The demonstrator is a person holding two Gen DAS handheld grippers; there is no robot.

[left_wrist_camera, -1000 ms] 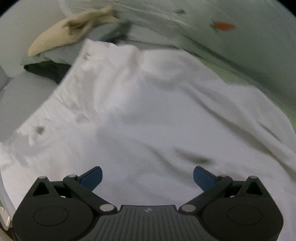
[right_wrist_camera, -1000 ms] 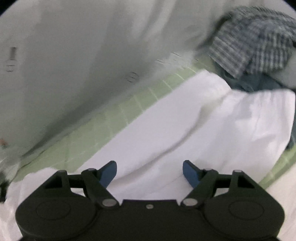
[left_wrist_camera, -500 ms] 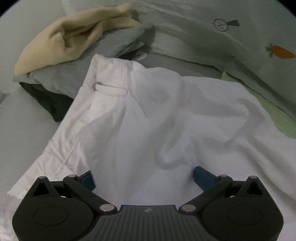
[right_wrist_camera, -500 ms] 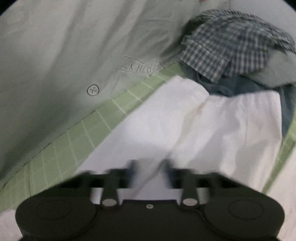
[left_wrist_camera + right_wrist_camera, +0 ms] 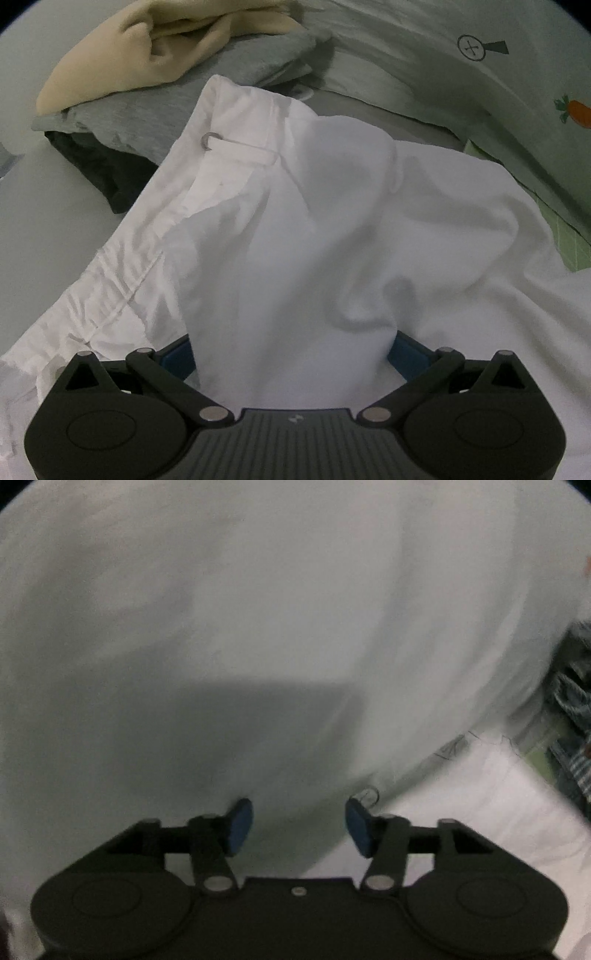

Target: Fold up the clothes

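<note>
A white garment point(image 5: 332, 206) with a waistband and a metal hook lies spread on the bed in the left wrist view. A raised fold of it runs down between the fingers of my left gripper point(image 5: 291, 354). Those jaws stand wide, and the blue pads point(image 5: 404, 350) sit at the fold's sides without squeezing it. In the right wrist view my right gripper point(image 5: 299, 827) is opening with nothing between its pads point(image 5: 242, 827). It faces pale bedding, with a part of the white garment point(image 5: 480, 812) at its lower right.
A pile of beige point(image 5: 155, 48), grey point(image 5: 147, 118) and dark point(image 5: 96, 162) clothes lies at the upper left. Pale bedding with a carrot print point(image 5: 576, 110) and a green checked sheet point(image 5: 572, 247) lie to the right. A checked shirt point(image 5: 576, 716) shows at the right edge.
My left gripper came in low over the white garment, and a fold now lies between its fingers. My right gripper shut, reopened and swung away from the garment toward the pale bedding.
</note>
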